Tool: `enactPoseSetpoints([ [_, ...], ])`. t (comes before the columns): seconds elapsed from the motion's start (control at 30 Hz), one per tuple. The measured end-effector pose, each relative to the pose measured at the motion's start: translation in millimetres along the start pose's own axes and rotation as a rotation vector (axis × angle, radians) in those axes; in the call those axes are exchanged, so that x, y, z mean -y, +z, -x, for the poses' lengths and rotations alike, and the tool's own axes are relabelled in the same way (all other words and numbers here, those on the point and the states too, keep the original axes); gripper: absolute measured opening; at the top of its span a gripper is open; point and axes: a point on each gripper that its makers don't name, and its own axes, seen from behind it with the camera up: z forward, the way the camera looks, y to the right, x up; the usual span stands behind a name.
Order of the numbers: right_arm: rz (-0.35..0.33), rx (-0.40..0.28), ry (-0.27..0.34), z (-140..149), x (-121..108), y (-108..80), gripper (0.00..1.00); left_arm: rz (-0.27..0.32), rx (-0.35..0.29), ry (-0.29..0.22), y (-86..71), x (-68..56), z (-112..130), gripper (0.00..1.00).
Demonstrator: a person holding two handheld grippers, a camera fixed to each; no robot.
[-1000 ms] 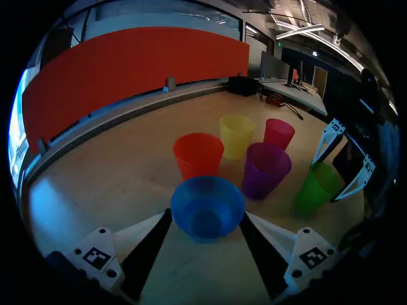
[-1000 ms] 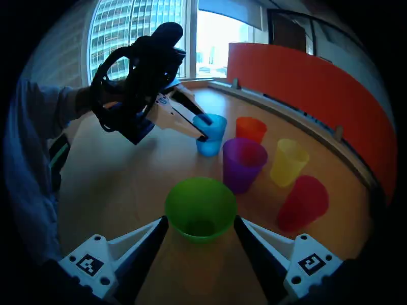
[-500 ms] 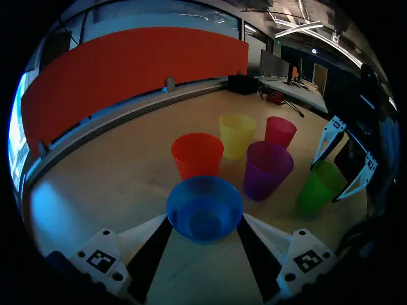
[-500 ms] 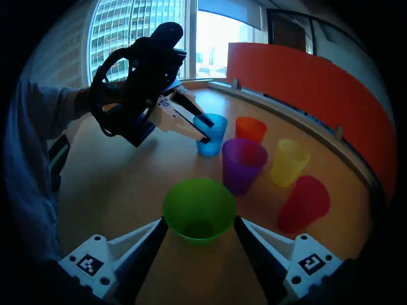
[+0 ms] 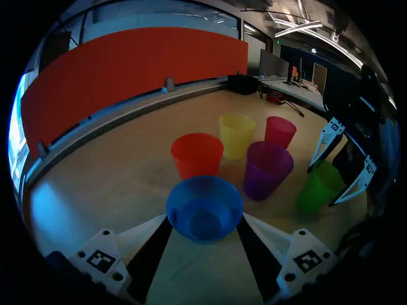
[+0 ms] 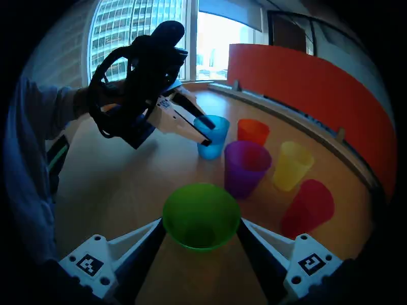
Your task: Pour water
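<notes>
- Left gripper (image 5: 204, 219): two white fingers with black inner faces, each bearing a square black-and-white marker. They are clamped on opposite sides of the blue cup (image 5: 205, 208).
- Blue cup: a smooth, translucent plastic tumbler, tapered, with a round rim. It sits upright between the left gripper's fingertips.
- Right gripper (image 6: 201, 223): the same build. Its fingers press both sides of the green cup (image 6: 201, 216), another translucent tapered tumbler whose round mouth faces the camera.
- Whether either held cup contains water cannot be told.
- Just beyond the blue cup, ahead of the left gripper, stands the orange cup (image 5: 197, 152). The purple cup (image 5: 267, 168) is ahead and to the right.
- The yellow cup (image 5: 236, 134) and pink cup (image 5: 279, 132) stand farther ahead. All four are upright and of the same glossy, tapered plastic.
- Table (image 5: 102, 173): a pale, smooth wooden surface carrying the cups.
- Far ahead of the left gripper, a long, flat orange-red panel (image 5: 127, 66) runs along the table's far edge.
- In the right gripper view, the left gripper appears ahead and to the left, with a black housing and looped cables. A person's grey-blue sleeve (image 6: 30, 152) lies behind it.
</notes>
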Motion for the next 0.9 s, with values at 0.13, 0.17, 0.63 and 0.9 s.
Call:
enactPoseSetpoints([
  [0.13,0.008,-0.009,0.011,-1.5,-1.6,0.8,0.89,-0.001,0.0,0.006,0.4,-0.6,-0.1,0.85],
  [0.17,0.008,-0.01,0.013,-1.6,-1.6,0.6,0.89,-0.001,0.0,0.007,0.4,-0.6,-0.1,0.84],
  [0.63,0.013,-0.053,0.046,-18.3,0.3,-16.9,0.89,-0.013,-0.017,0.014,-6.5,-2.5,-2.4,0.84],
  [0.9,0.026,-0.087,0.052,-35.9,-2.5,-31.1,0.89,-0.03,-0.063,0.004,-24.4,-1.2,-17.8,0.84],
])
